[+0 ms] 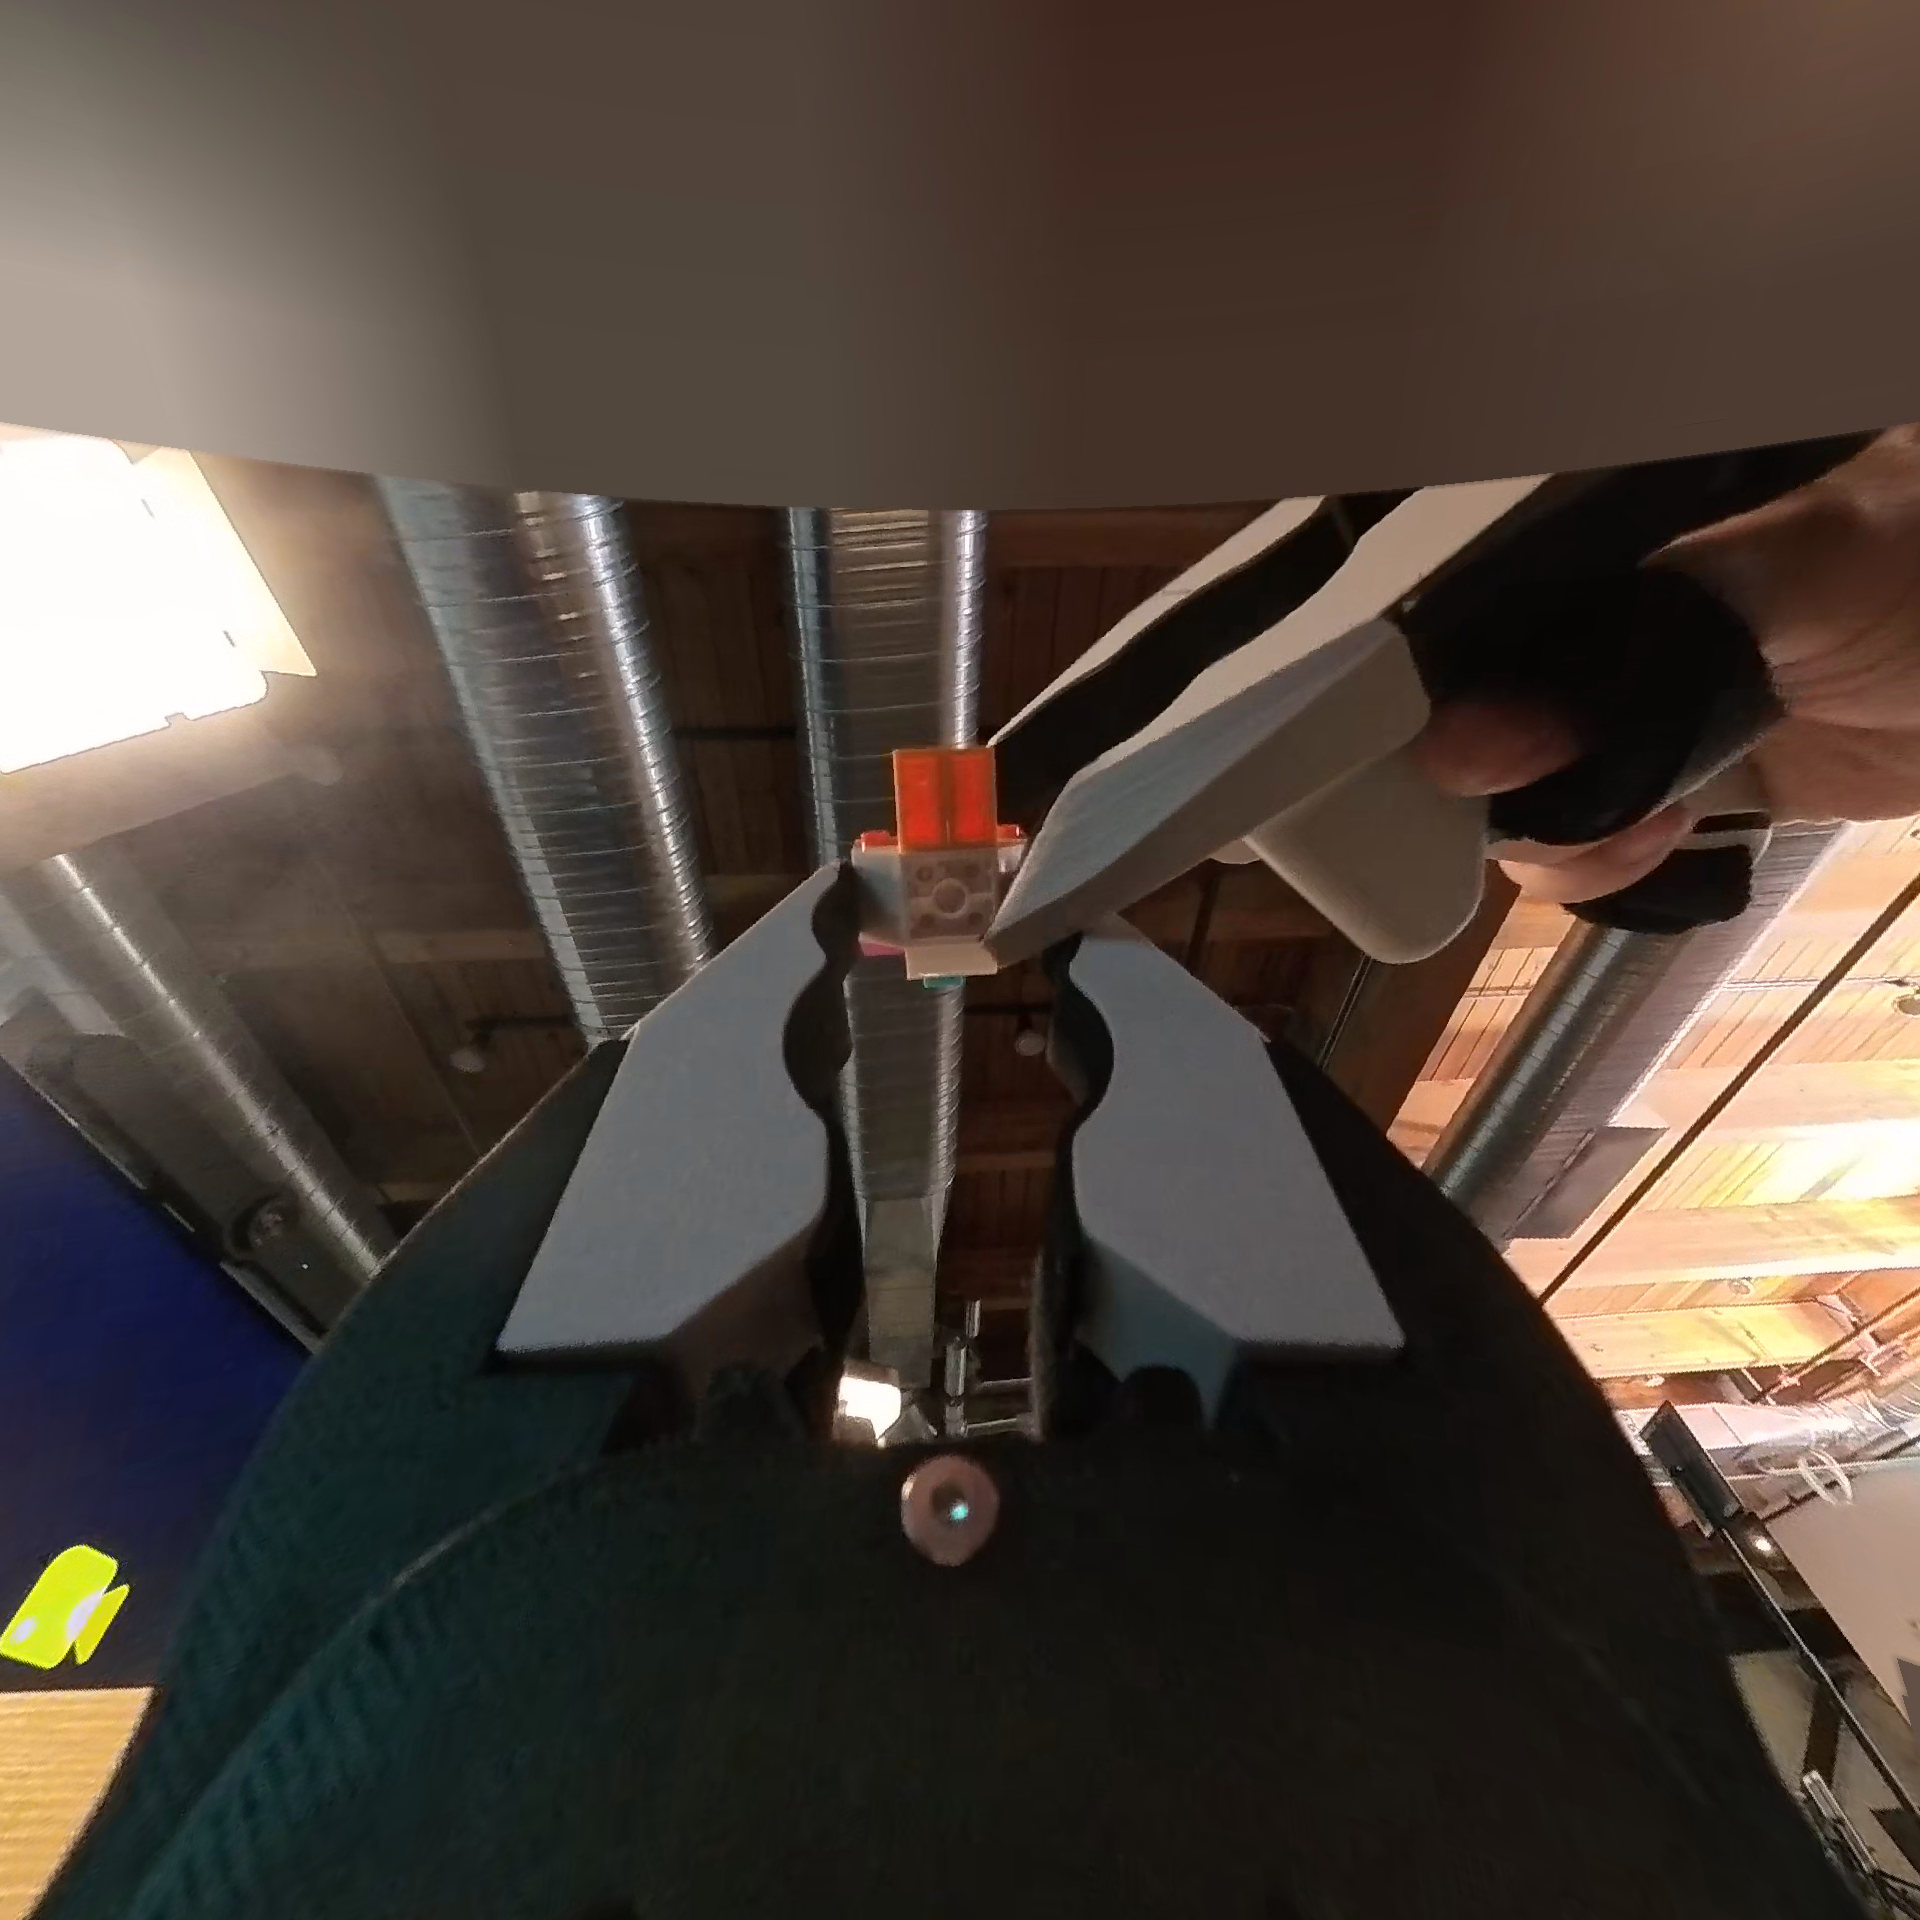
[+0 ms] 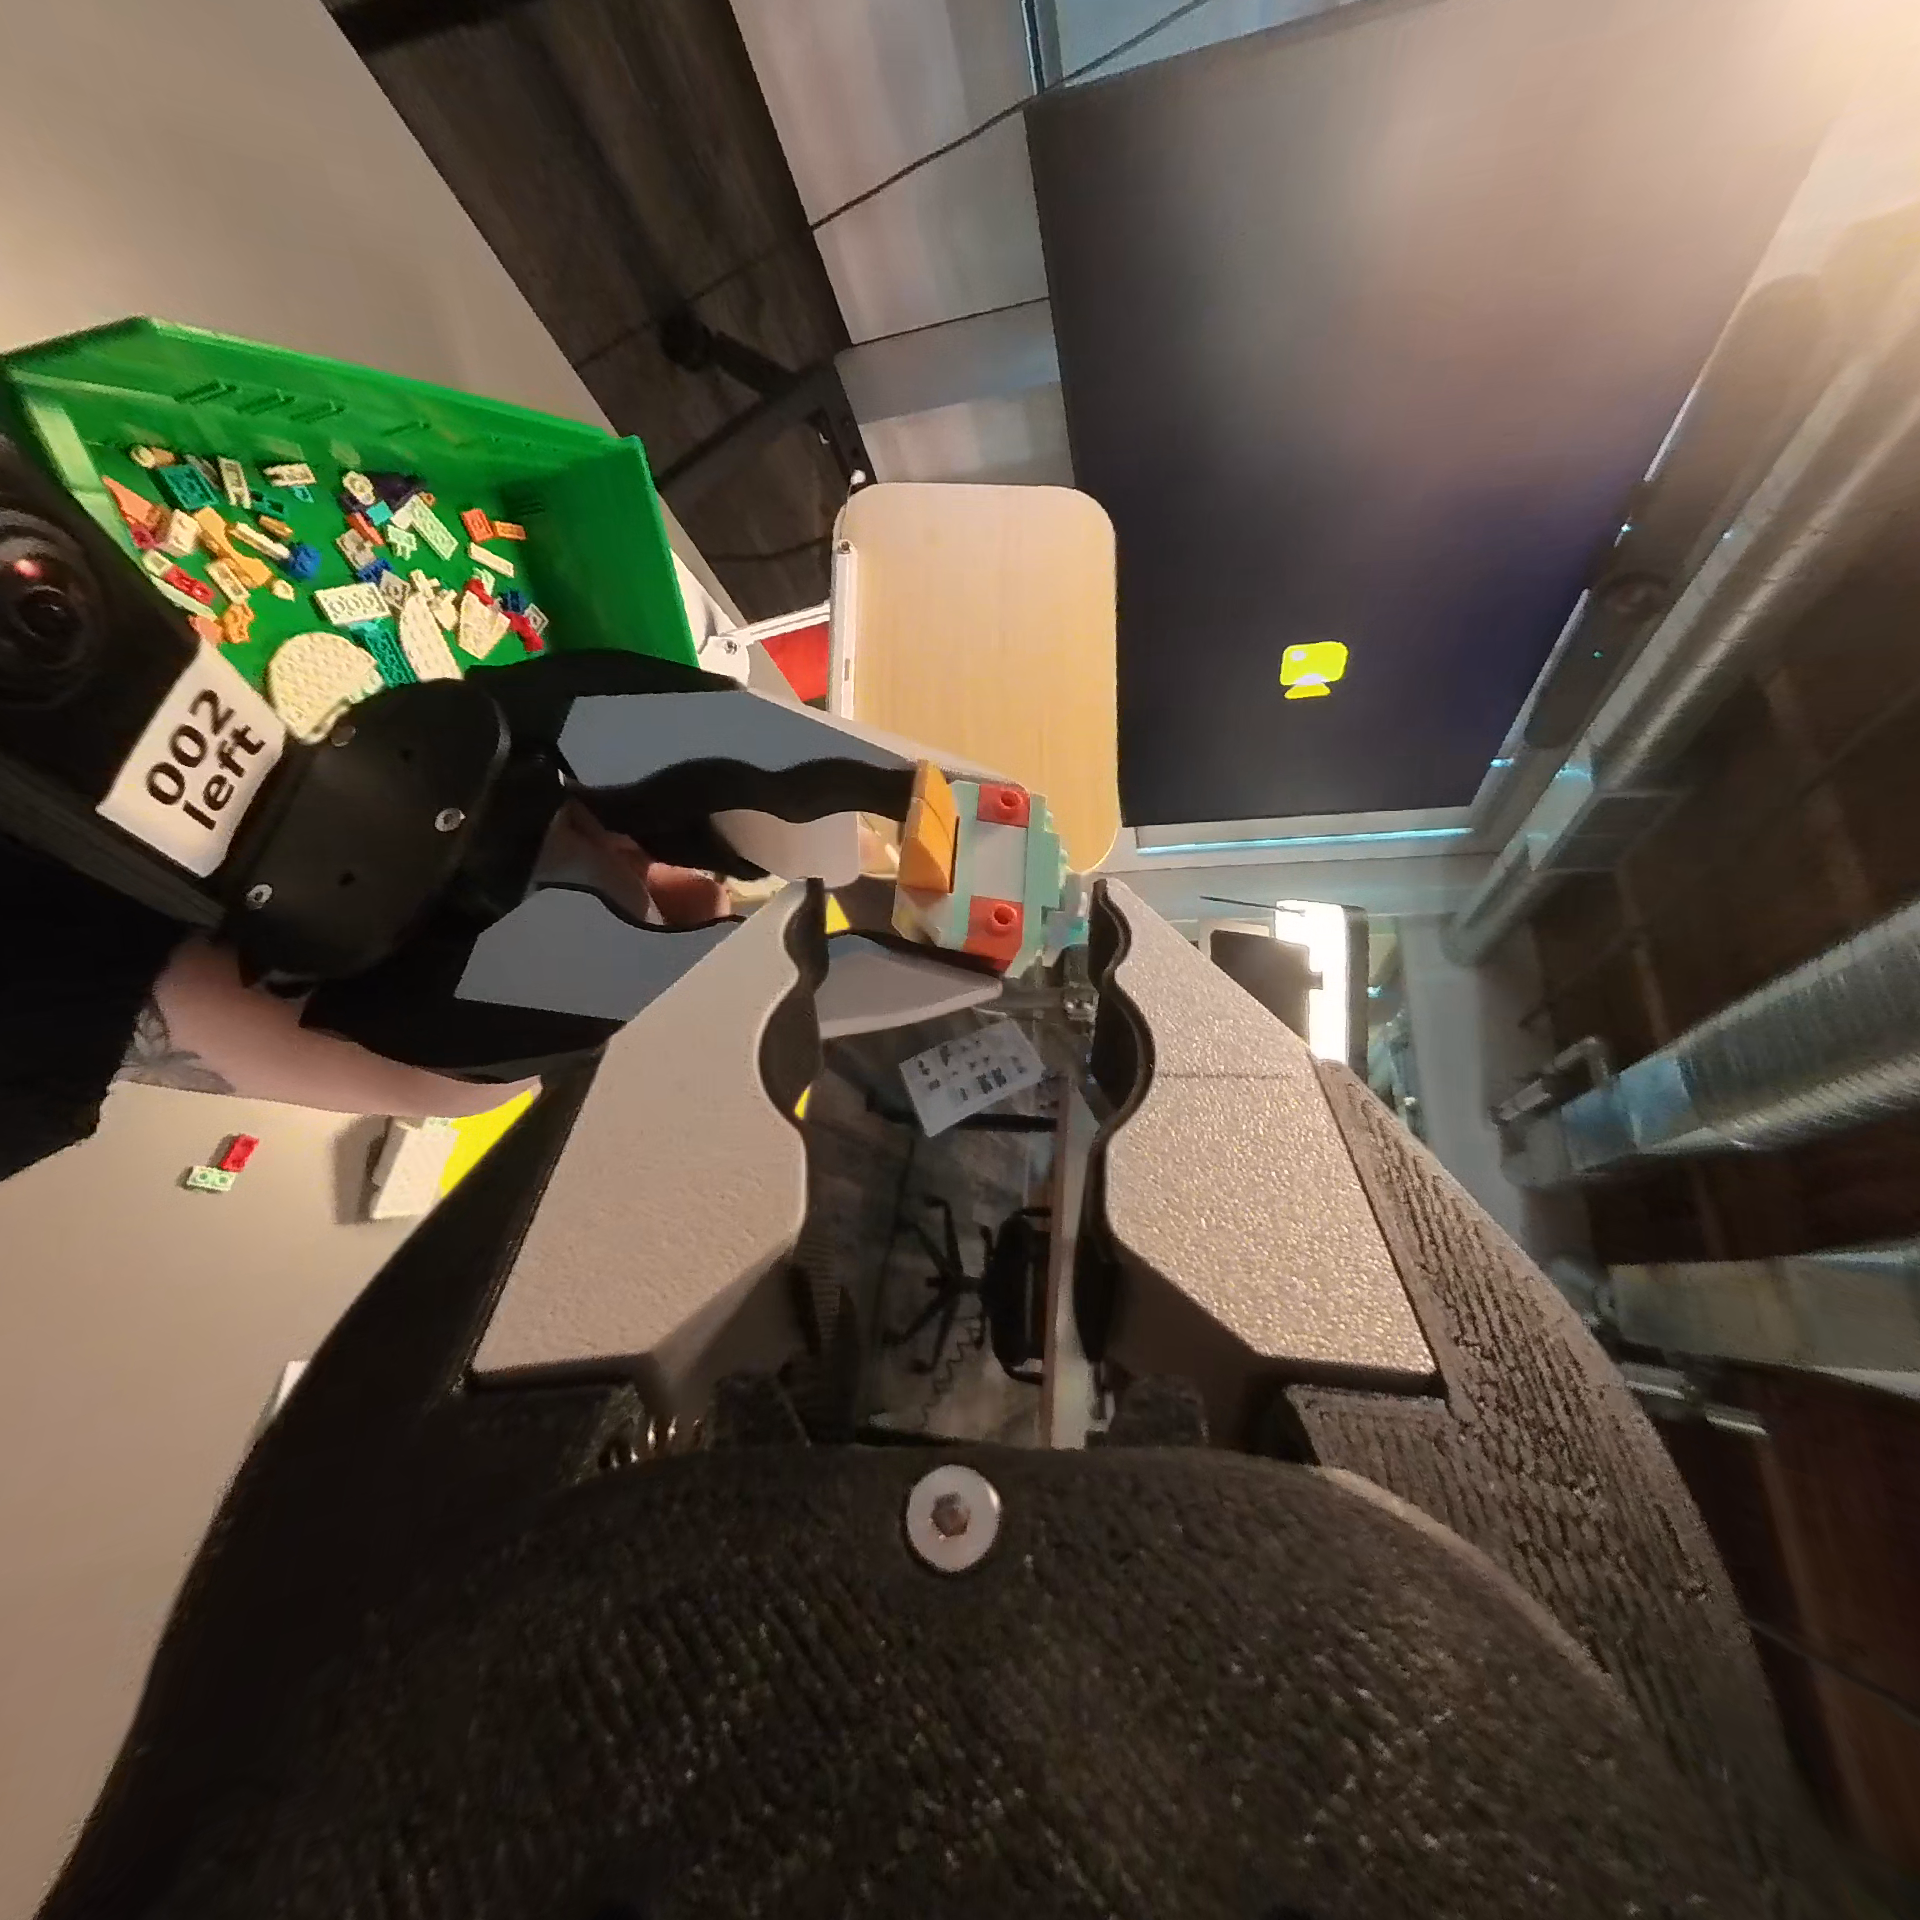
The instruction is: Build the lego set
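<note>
both wrist cameras, upturned, share the lego model (image 1: pixel 940 878).

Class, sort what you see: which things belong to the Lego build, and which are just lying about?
Job: half-built model, left gripper, right gripper, green bin of loose bricks, two stray small plates.
Just about: wooden chair, dark screen, ceiling ducts.

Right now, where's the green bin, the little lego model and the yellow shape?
Green plastic bin (image 2: pixel 608 488): right wrist view, its side wall.
Small mint-and-orange lego model (image 2: pixel 982 862): right wrist view, its middle.
Yellow shape (image 2: pixel 1314 668): right wrist view, its centre.
</note>
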Available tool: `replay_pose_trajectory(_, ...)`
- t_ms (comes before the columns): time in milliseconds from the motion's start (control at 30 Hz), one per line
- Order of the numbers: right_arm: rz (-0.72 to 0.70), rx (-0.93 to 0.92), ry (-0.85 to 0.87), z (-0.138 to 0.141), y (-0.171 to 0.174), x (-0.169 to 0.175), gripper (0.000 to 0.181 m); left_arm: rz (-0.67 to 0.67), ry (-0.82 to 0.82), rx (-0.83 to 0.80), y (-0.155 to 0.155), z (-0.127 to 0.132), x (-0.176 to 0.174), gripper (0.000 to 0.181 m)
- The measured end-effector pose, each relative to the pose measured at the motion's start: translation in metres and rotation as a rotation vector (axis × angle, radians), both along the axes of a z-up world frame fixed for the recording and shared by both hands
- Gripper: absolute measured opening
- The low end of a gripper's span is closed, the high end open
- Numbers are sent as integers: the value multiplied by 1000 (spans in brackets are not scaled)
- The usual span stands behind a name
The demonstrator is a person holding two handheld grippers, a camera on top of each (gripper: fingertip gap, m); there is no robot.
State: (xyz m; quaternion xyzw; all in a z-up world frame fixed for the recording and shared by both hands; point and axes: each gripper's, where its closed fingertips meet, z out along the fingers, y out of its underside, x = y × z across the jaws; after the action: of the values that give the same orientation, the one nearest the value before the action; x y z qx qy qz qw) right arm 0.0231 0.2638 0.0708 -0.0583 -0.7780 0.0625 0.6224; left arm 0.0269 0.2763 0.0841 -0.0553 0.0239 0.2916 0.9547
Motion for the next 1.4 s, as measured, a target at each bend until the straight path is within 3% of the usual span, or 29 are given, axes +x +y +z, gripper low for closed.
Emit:
replay_pose_trajectory(467, -27, -58, 43, 5, 0, 1, 34, 14, 13, -1, 1, 0, 4, 33)
replay_pose_trajectory(800, 3, -172, 66, 6, -6, 2, 35, 5, 24, 18, -6, 2, 9, 33)
replay_pose_trajectory(1100, 27, -161, 93, 9, -8, 5, 42, 11, 46, 26, -8, 2, 15, 33)
replay_pose_trajectory(1400, 53, -130, 78, 7, -10, 9, 35, -1, 37, 26, -8, 1, 13, 33)
